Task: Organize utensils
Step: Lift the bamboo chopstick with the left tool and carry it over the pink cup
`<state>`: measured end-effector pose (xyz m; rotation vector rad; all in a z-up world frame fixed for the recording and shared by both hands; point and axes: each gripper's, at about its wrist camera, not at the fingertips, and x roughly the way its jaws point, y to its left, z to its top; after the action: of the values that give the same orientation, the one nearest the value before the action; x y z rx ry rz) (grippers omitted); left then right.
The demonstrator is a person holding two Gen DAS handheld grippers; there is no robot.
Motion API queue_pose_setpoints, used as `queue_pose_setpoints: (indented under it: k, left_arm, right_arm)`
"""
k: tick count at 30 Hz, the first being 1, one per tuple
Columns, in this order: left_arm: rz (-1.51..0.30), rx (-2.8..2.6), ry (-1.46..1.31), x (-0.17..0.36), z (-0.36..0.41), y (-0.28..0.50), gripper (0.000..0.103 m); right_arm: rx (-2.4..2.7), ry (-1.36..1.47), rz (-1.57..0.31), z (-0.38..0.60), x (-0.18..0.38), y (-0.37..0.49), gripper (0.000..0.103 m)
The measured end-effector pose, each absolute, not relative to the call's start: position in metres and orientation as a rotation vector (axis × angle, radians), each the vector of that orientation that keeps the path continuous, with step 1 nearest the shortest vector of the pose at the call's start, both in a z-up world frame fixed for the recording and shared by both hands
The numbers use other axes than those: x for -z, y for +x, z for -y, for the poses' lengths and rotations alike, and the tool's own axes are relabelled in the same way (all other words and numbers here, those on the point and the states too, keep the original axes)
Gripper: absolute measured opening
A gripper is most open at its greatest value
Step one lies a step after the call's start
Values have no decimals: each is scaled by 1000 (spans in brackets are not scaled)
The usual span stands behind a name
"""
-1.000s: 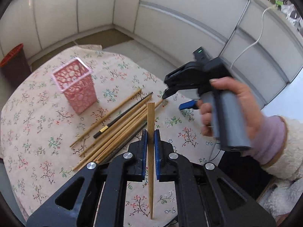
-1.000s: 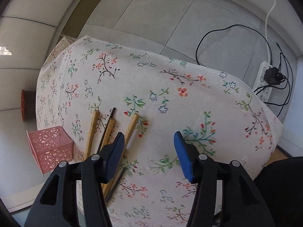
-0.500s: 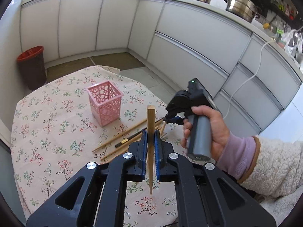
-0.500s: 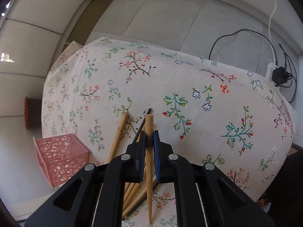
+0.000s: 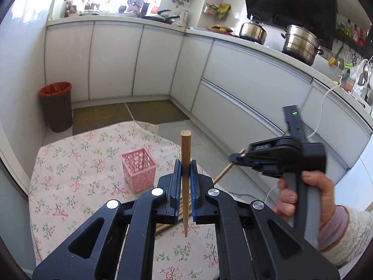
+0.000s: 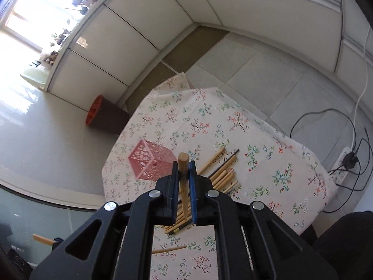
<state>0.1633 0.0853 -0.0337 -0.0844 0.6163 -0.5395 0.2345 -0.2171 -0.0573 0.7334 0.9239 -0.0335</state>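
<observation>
**Both grippers loaded, lifted off the pile**

Right chopstick [image 6: 183,182]: a second ago the right gripper [image 6: 183,175] stood open over the pile with nothing between its jaws; now they're clamped on one bamboo stick, blunt end up at frame centre of the right view. Jaws shut half a second back and haven't budged

Left chopstick [image 5: 185,177]: left gripper [image 5: 185,175] same as before, clamped on its stick, thick end up, tip below the jaws

Both views pulled back: cloth [image 6: 256,168] looks smaller and cupboards, pots and counter now fill the upper left-wrist frame, so both hands rose

Pile [image 6: 221,177] still flat on the cloth, centre right in the right view; one stray stick [image 6: 170,249] lies apart, low in frame

Basket [image 6: 151,163] upright, left of the pile, looks empty from here

Meaning: pick step done on both sides. My read, next is carry over the basket and drop tip-first, many sticks left

Bin [image 5: 56,107] on the floor upper left, irrelevant
</observation>
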Motion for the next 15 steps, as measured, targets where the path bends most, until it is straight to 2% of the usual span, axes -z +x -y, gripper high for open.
queue_pose_setpoints:
  k: [8,15]
  left_arm:
    - [-544,443,-157,-4,-91,187,7]
    - [-444,270,-190,-21,-96,218,7]
  right_arm:
    - [-31,637,-706,217,-33,241,8]
    - [-107,601,-590,199,-67,273,8]
